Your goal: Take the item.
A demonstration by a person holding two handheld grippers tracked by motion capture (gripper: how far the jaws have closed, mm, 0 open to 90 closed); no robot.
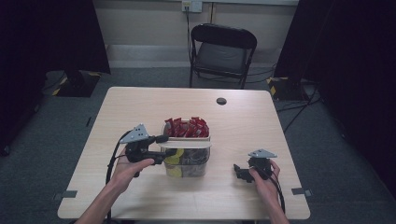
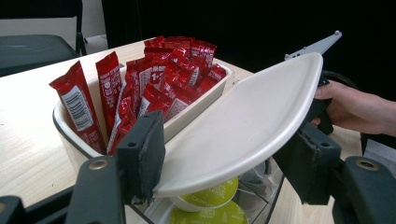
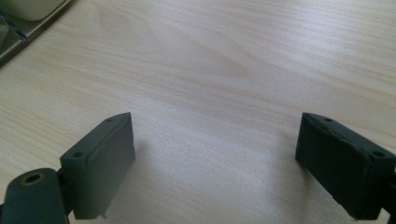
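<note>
Above the bin (image 1: 187, 158), a white lid (image 2: 243, 130) is clamped by the left gripper (image 2: 229, 158), tilted. Right of the bin, the right gripper (image 3: 215, 158) is held spread and empty over the table (image 3: 224, 60).

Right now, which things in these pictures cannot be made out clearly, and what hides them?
- Clear lower box, high view: contents too small; the white lid covers most in the left gripper view, leaving some green-topped capsules.
- Red sachets: print too blurred to read.
- Dark round spot on the table, high view: too small to identify.
- Right hand-held gripper, high view: jaws too small; its own view shows them open.
</note>
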